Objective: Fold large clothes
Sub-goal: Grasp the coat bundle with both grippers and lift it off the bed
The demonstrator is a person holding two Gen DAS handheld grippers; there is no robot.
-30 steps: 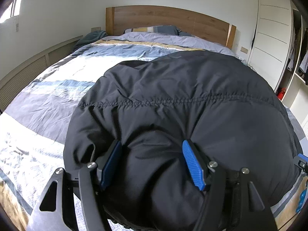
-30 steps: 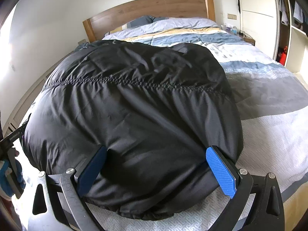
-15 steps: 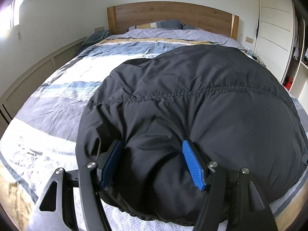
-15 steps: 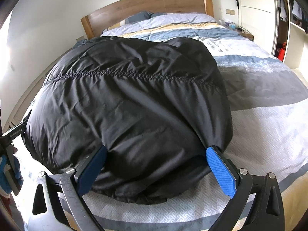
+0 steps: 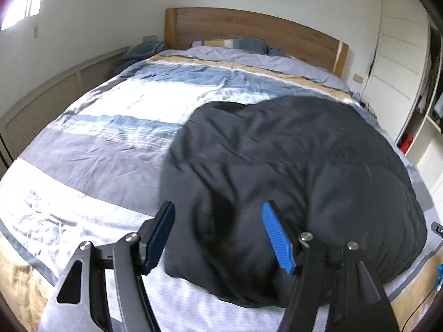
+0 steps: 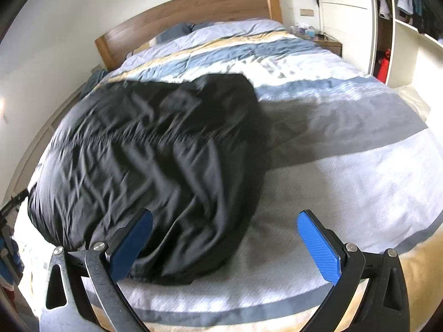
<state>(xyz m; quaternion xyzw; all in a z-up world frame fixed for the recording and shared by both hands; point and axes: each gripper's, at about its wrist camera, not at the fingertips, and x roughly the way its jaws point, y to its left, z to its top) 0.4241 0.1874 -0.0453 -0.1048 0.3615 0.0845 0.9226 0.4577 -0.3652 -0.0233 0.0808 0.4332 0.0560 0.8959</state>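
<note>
A black puffy jacket [image 5: 290, 166] lies folded in a bulky heap on the striped duvet [image 5: 110, 152], near the bed's front edge. My left gripper [image 5: 217, 210] hovers over the heap's near left corner, its blue pads [image 5: 277, 240] spread wide and clear of the fabric. In the right wrist view the jacket [image 6: 155, 152] fills the left half. My right gripper [image 6: 224, 215] is open above the jacket's near right corner, with one pad over black cloth and the other pad [image 6: 318, 249] over bare duvet [image 6: 346, 179].
A wooden headboard [image 5: 249, 27] and pillows [image 5: 235, 44] close the far end of the bed. White wardrobe doors [image 5: 396, 55] and open shelves stand on the right, with a nightstand [image 6: 329, 45] beside the bed. A low slatted panel [image 5: 41, 105] runs along the left wall.
Both grippers have drawn back and up from the jacket. Their pads were sunk into its near edge before and now stand free of it. The jacket looks smaller and lower on the duvet.
</note>
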